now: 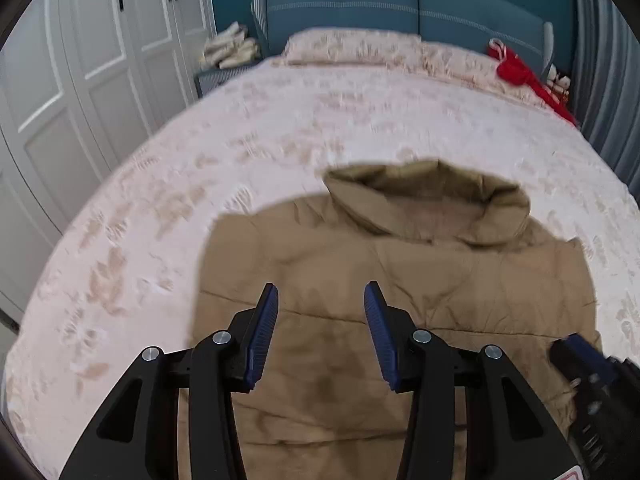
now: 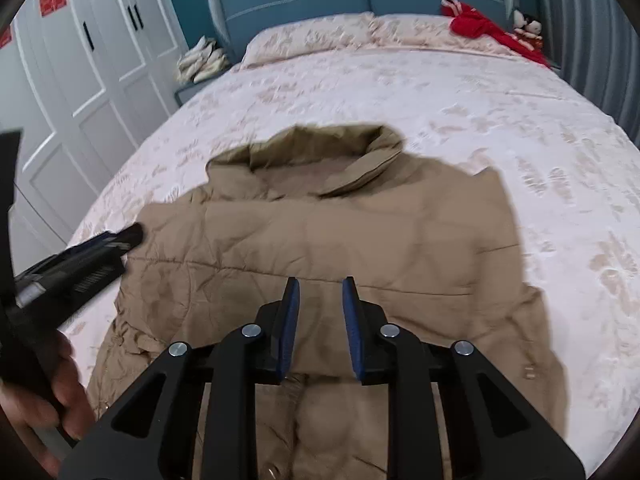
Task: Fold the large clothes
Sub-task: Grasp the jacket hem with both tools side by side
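A: Quick one. Where's the garment?

B: Tan padded jacket (image 1: 400, 300) lies spread on the bed (image 1: 260, 140), collar (image 1: 432, 200) toward the headboard, both sides look tucked in already. Both my tools hang above it, neither touching cloth.

A: Left to right, go.

B: Left tool (image 1: 320, 332): pads spread moderately, nothing between them, just jacket fabric below in the gap. Right tool (image 2: 320, 328): pads parted narrowly, also nothing pinched. In the right wrist view I see the left tool off at the left edge over the jacket's shoulder, a hand (image 2: 48, 392) on its grip.

A: Step in hand?

B: My guess: I'm between folds, lining up the next grab. Probably the hem end near me gets brought up toward the collar.

A: How to do it well?

B: I'd take the two near corners evenly, one per tool, pinch through the full puffy layer so it doesn't slip, lift together, lay it flat on the upper half. Padded cloth springs back, so I'd press it down after. Left pads are wide enough for the thick edge; right would need widening first.
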A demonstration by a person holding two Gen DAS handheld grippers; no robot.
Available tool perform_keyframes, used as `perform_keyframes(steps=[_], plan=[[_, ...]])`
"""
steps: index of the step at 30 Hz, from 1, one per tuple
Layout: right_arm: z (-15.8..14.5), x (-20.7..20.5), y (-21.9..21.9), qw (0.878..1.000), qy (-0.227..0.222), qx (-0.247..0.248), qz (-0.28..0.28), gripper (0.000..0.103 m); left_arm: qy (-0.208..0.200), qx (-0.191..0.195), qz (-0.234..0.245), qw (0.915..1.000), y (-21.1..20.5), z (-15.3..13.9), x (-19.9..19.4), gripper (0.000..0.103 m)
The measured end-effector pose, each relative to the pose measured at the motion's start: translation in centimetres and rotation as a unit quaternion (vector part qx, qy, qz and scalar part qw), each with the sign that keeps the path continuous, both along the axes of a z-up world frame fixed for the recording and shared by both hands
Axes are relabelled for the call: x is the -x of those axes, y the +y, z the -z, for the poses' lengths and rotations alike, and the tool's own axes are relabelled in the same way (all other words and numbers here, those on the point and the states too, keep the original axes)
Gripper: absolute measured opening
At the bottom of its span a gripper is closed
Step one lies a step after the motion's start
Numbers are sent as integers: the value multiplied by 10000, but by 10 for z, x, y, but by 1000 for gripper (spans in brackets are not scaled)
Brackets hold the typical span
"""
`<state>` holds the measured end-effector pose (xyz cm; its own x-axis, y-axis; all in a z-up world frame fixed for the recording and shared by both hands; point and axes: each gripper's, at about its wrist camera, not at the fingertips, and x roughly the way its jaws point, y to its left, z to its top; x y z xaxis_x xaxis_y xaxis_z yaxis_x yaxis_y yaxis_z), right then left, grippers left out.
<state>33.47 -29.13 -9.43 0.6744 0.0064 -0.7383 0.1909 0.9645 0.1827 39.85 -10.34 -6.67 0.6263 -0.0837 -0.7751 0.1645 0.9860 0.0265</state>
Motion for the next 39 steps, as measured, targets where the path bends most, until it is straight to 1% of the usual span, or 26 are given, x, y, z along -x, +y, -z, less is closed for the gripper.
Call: perform_keyframes(steps=[3, 6, 8, 12, 15, 17, 25, 39], plan=[[23, -10, 9, 9997, 199, 163, -20, 21, 133, -153, -35, 9998, -9, 24, -2, 44], [45, -11, 8, 9992, 370, 136, 3, 18, 322, -158, -80, 9993, -6, 45, -1, 44], [54, -10, 10, 9990, 385, 229, -11, 16, 222, -192, -76, 9995, -5, 56, 4, 45], [64, -9, 17, 9982, 339, 490, -82, 16, -97, -607, 27, 9981, -15, 70, 14, 45], [71, -9, 21, 9976, 276, 630, -92, 16, -171, -633, -20, 9978, -16, 76, 16, 45], [75, -9, 20, 9977, 236, 627, -85, 16, -205, -619, -41, 9979, -16, 79, 15, 45], [83, -3, 24, 9962, 13, 867, -70, 16, -472, -783, -65, 9958, -22, 89, 20, 45], [89, 0, 23, 9965, -165, 817, -54, 15, -702, -857, -90, 9938, -24, 96, 25, 44]])
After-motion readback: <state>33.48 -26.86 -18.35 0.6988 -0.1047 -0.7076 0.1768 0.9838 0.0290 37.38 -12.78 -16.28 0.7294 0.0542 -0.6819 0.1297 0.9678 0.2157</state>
